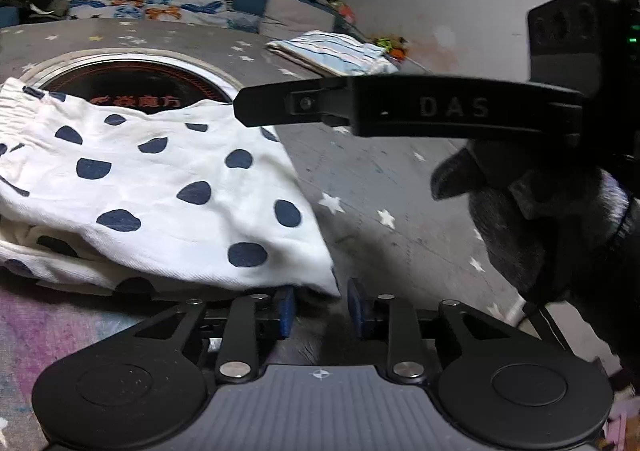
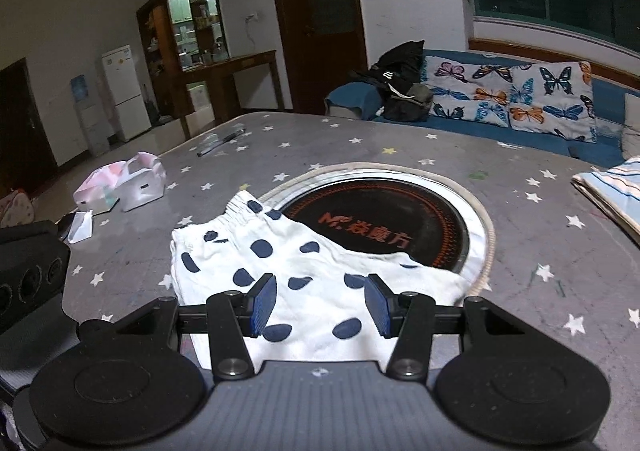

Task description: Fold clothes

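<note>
White shorts with navy dots lie on the grey star-print table, partly over a round black hotplate set into it. My left gripper is at the shorts' near right corner, with its blue pads apart. The cloth's edge lies over the left pad and is not pinched. My right gripper hovers open above the shorts' near edge, nothing between its pads. In the left wrist view one right finger crosses the frame, held by a dark-gloved hand.
A folded striped blue garment lies at the table's right edge. A pink-white pouch and a pen are at the far left. A sofa with butterfly cushions stands behind the table.
</note>
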The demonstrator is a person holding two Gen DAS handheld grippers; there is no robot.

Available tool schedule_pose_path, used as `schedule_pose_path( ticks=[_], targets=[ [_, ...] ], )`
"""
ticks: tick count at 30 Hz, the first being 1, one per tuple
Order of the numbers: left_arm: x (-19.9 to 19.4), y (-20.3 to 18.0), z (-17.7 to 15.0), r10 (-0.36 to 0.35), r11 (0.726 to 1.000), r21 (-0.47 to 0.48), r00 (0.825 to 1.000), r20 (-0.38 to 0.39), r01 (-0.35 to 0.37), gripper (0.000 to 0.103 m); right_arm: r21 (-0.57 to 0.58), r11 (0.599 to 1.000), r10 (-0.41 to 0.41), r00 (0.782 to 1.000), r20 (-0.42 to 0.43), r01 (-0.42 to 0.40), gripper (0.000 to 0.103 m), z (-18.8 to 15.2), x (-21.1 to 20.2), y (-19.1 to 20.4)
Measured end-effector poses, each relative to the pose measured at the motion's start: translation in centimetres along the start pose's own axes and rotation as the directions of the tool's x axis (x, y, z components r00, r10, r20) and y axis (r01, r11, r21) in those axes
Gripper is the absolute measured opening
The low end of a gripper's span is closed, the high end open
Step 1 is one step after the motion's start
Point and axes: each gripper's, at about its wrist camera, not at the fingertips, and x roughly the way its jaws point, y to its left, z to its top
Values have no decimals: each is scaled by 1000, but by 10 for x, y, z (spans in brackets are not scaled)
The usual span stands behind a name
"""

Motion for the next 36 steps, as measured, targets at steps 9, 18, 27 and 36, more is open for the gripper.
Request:
schedule_pose_path(
  ticks=[9, 18, 27, 36],
  targets=[
    [-83, 41, -18, 126, 990, -69, 989, 80, -120, 55, -154, 987, 40, 999, -14, -42, 49, 12, 14, 43],
    [-150, 109, -28, 352, 905, -318, 918, 185, -283, 64, -408, 907, 86, 994, -59, -103, 50, 23, 61, 130],
    [-182, 165, -29, 423, 794, -559, 877, 228, -238, 70, -652, 758, -59, 995, -76, -5, 55, 2, 118, 191],
    [-169, 181, -16, 371, 753, -645, 894, 251, -131, 73, -705, 704, -149, 988, -37, 80, 41, -17, 140, 203]
  ],
)
